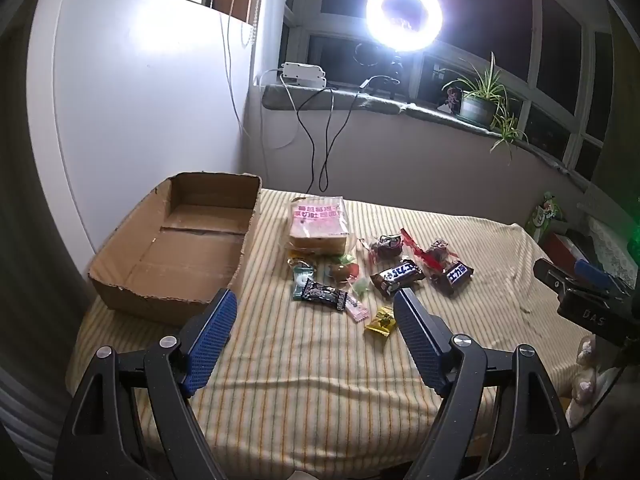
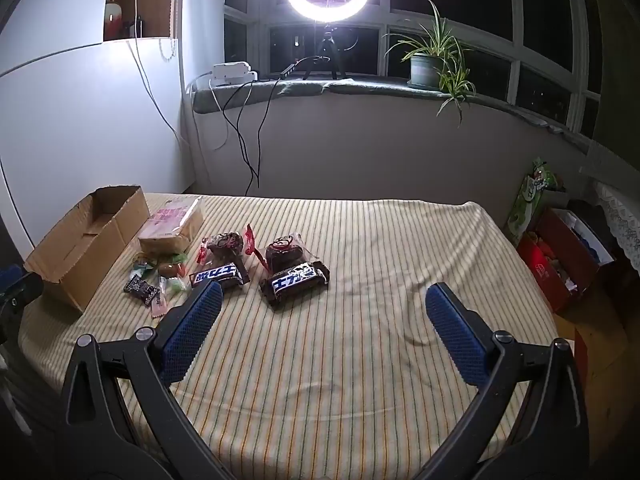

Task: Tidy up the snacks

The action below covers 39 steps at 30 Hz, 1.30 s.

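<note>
Two grippers: left gripper [image 1: 314, 300] and right gripper [image 2: 322, 294] both hover over the striped cloth [image 2: 360, 360], jaws spread wide, nothing between them.
Cardboard box [image 1: 168, 248]: at the cloth's left edge, open-topped.
Snacks: bagged bread [image 1: 318, 224] just right of the box; two chocolate bars [image 2: 294, 282] side by side further right, two wrapped cakes [image 2: 282, 254] behind them.
Small candies [image 1: 322, 290]: clustered in front of the bread.

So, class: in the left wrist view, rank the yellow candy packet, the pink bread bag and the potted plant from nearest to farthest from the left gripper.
1. Yellow candy packet, beside the right finger's tip.
2. Pink bread bag, mid-table, beside the cardboard box.
3. Potted plant, on the windowsill.
</note>
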Tool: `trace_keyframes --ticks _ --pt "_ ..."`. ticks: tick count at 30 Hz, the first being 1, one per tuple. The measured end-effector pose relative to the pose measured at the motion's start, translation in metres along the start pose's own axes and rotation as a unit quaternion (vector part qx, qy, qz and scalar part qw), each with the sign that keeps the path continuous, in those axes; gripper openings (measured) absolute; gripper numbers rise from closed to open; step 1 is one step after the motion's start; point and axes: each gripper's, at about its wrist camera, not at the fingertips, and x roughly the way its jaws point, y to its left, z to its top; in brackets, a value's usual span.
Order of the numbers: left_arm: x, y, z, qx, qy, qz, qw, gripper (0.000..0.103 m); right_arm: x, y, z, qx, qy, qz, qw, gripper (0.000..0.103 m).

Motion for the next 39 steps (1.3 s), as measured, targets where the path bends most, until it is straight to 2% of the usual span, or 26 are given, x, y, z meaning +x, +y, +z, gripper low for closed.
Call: trace_keyframes --ticks 27,31,39 --pt "-0.0006 -0.0017 -0.0019 -0.001 0.002 -0.004 1.0 0.081 0.0021 0.0039 -0.0026 -0.008 0.002 0.003 1.0 0.103" --pt "0.0 -0.0029 -0.0022 -0.001 0.005 -0.005 1.0 0.081 0.0024 0.0038 -0.0015 -0.006 0.017 0.005 1.0 0.103" --pt "0.005 -0.0003 -0.0017 -0.002 0.011 -0.009 0.9999 0.081 0.0067 0.0048 -0.0034 -0.011 0.018 0.003 1.0 0.103"
